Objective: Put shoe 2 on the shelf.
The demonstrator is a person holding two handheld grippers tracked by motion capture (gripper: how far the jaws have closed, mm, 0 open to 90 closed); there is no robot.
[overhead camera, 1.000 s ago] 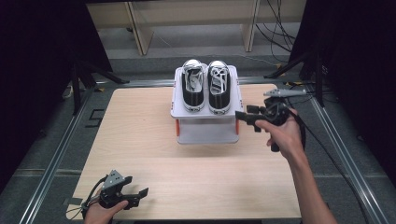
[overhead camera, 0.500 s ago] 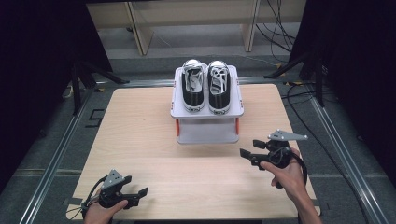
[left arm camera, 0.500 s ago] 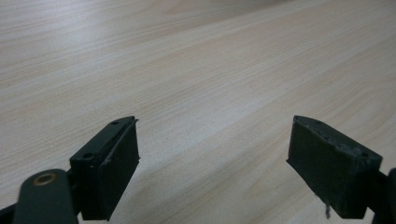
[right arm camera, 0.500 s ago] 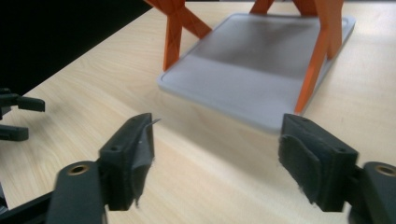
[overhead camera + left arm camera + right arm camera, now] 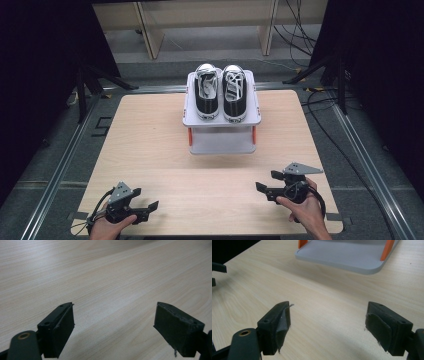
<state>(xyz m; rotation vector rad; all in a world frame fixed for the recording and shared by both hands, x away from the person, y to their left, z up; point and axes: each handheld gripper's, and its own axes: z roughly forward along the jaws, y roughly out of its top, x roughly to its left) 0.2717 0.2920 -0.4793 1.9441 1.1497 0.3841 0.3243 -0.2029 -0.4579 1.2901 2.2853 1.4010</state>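
Jaws spread and empty, both the left gripper [image 5: 150,205] and right gripper [image 5: 264,184] rest low on the pale wooden table [image 5: 150,145], the pair of black canvas sneakers [image 5: 221,90] apparently already placed atop the grey two-tier shoe rack [image 5: 221,142], no further move evidently needed.

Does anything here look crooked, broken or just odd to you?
Not much. The two shoes sit neatly side by side on the grey rack. One small flaw: the pad lining on the right tongs looks frayed and peeling at its edge. Both tongs hang open and empty over the table.
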